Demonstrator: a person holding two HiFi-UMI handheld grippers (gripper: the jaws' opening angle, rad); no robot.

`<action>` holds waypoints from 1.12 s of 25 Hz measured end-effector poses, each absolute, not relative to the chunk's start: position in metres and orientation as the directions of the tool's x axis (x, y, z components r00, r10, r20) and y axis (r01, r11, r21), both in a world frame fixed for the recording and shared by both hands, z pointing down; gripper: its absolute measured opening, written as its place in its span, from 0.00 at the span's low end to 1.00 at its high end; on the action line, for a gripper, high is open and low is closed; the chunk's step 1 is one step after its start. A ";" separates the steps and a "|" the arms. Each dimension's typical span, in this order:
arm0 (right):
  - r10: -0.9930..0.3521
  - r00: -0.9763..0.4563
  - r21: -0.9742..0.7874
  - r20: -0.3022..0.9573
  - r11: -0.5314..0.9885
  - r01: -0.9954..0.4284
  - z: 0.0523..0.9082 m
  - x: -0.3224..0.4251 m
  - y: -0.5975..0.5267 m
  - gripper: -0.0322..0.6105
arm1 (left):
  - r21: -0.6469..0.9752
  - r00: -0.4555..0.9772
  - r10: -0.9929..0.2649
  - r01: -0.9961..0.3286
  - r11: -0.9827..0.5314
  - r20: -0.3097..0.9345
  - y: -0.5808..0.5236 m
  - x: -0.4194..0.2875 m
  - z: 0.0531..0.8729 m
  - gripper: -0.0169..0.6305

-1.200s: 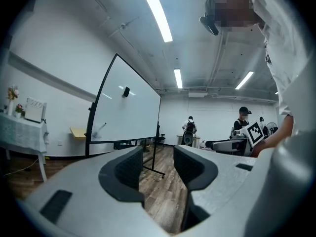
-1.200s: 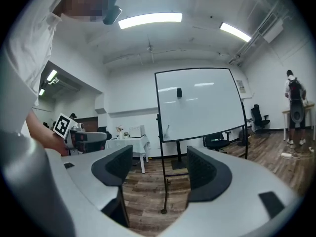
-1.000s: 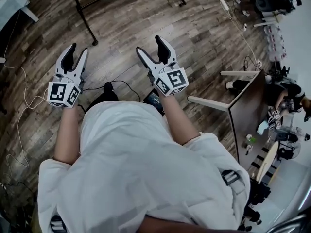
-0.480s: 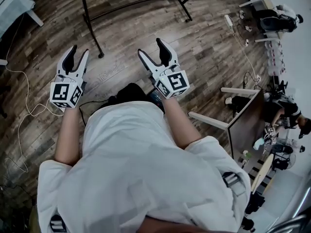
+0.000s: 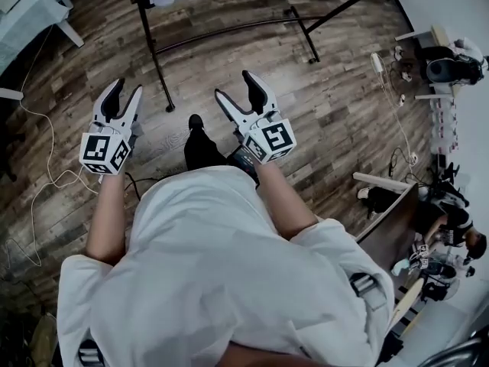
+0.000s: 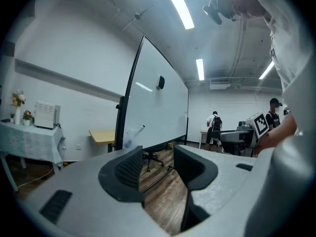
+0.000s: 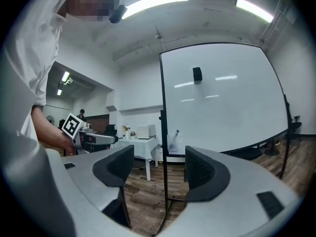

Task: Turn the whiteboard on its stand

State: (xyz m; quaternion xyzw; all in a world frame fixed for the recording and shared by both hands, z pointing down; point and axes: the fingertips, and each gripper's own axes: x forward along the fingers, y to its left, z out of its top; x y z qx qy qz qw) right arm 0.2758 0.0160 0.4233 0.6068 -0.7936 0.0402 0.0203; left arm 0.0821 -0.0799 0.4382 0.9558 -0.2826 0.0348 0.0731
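The left gripper (image 5: 124, 90) and the right gripper (image 5: 235, 88) both stood open and empty, and the whiteboard (image 7: 222, 98) was upright on its stand (image 5: 157, 60) ahead, seemingly not yet in reach. The stand's floor bar (image 5: 229, 33) lay across the approach and could catch a foot, jolting the frame. A loose cable (image 5: 47, 176) on the left and a cloth-covered table (image 7: 140, 149) near the board might hinder the swing.

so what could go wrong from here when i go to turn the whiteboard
1. The stand's floor bar lies ahead of the feet; stepping in could catch it.
2. The marker holder hangs at the whiteboard lower corner; turning the board may spill it.
3. The left gripper and right gripper are open and empty; a thin frame edge might slip between the jaws.
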 end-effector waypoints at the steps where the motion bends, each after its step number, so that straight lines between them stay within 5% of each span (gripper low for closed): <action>1: -0.959 -0.273 -0.040 0.081 0.271 -0.962 0.421 0.285 0.000 0.55 | 0.116 0.834 -0.540 -0.551 -0.826 0.111 -0.093 0.089 0.435 0.30; 16: -0.875 -0.483 -0.083 0.043 0.479 -0.874 0.404 0.357 -0.167 0.53 | 0.102 0.712 -0.693 -0.702 -0.705 0.112 -0.247 0.148 0.397 0.31; 28: -0.850 -0.527 -0.103 -0.002 0.524 -0.845 0.398 0.380 -0.234 0.51 | 0.092 0.746 -0.661 -0.665 -0.741 0.077 -0.327 0.158 0.391 0.37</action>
